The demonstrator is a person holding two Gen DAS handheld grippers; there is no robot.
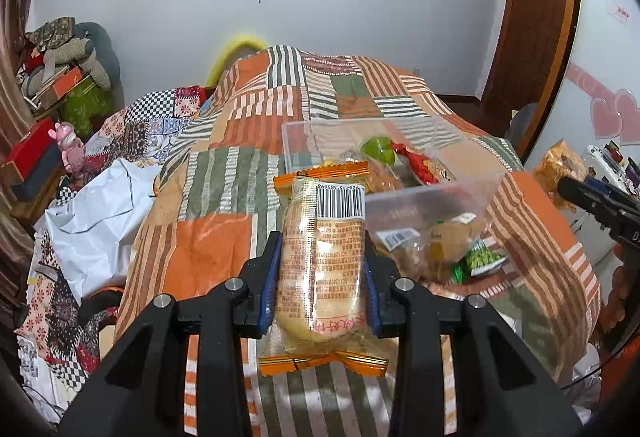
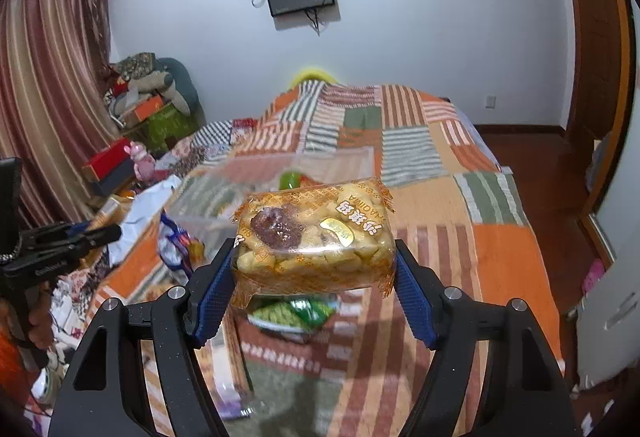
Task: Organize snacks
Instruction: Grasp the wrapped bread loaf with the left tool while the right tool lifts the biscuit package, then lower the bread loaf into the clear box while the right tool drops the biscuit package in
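The left gripper (image 1: pixel 322 277) is clamped on a long bread roll (image 1: pixel 320 261) sealed in glossy clear film with crimped orange ends and a white barcode label; its ribbed blue pads (image 1: pixel 270 277) press into the soft sides of the pack, which is held lengthwise above the bedspread (image 1: pixel 208 257), a patchwork of orange, green and striped squares. Just beyond the roll stands a clear plastic box (image 1: pixel 432 193) with thin, straight walls, holding a round green sweet (image 1: pixel 378 150), a shiny red wrapper (image 1: pixel 420 161) and other packets, and a green pea packet (image 1: pixel 482 259) lies at its near corner. The right gripper (image 2: pixel 314 257) grips a blocky, lumpy yellow sachima cake (image 2: pixel 314 237) in crinkled orange-printed film, pinched at both ends by textured blue pads (image 2: pixel 210 301), lifted over the bedspread in front of the box (image 2: pixel 280 173).
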